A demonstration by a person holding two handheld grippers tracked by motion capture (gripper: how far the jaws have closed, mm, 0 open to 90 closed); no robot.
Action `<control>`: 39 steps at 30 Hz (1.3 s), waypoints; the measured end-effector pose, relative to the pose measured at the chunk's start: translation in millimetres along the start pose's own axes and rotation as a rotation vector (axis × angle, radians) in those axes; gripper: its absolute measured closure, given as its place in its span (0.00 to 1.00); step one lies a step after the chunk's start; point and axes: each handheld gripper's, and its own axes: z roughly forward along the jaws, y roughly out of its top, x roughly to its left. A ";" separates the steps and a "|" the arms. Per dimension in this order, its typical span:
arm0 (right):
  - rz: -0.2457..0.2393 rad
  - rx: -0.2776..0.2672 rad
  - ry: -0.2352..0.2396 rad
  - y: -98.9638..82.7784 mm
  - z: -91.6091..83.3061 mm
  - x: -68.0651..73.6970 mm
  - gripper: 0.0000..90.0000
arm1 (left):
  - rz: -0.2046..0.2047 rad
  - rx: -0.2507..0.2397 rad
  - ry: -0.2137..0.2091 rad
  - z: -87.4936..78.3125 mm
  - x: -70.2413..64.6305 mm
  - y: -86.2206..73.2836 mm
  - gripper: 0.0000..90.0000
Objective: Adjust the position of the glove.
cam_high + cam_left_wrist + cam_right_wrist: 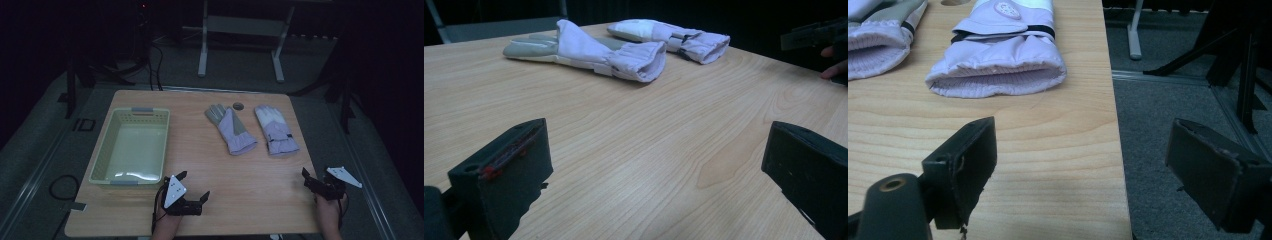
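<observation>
While parked near the wooden table's point(225, 165) front edge, left gripper point(192, 187) with jaws spread wide, holding nothing. Right gripper point(312, 181) at the table's right front corner, jaws likewise wide apart and empty. Two lilac padded fabric gloves with grey and white palms side by side at the far right: left glove point(231, 129), right glove point(276, 131), cuffs toward the grippers, well apart from both. Pale green slotted plastic basket point(107, 150) at far left.

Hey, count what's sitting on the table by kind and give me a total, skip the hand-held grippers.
Lilac winter gloves: 2, left glove and right glove
Pale green plastic basket: 1
Total: 3
</observation>
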 end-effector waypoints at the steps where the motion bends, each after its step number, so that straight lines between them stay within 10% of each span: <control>1: -0.002 0.000 0.001 -0.1 -0.1 0.3 0.15 | 0.000 0.000 0.000 0.0 0.0 0.0 0.00; 10: -0.080 0.038 0.026 1.3 2.7 6.0 0.14 | -0.011 0.008 -0.002 1.1 0.5 0.5 0.00; 18: -0.042 0.049 0.054 8.0 -0.9 6.8 0.14 | -0.003 0.010 -0.005 1.3 -0.2 0.6 0.00; 39: -0.097 0.080 0.173 84.8 -14.3 33.2 0.15 | -0.005 0.009 -0.004 1.5 -0.3 0.7 0.00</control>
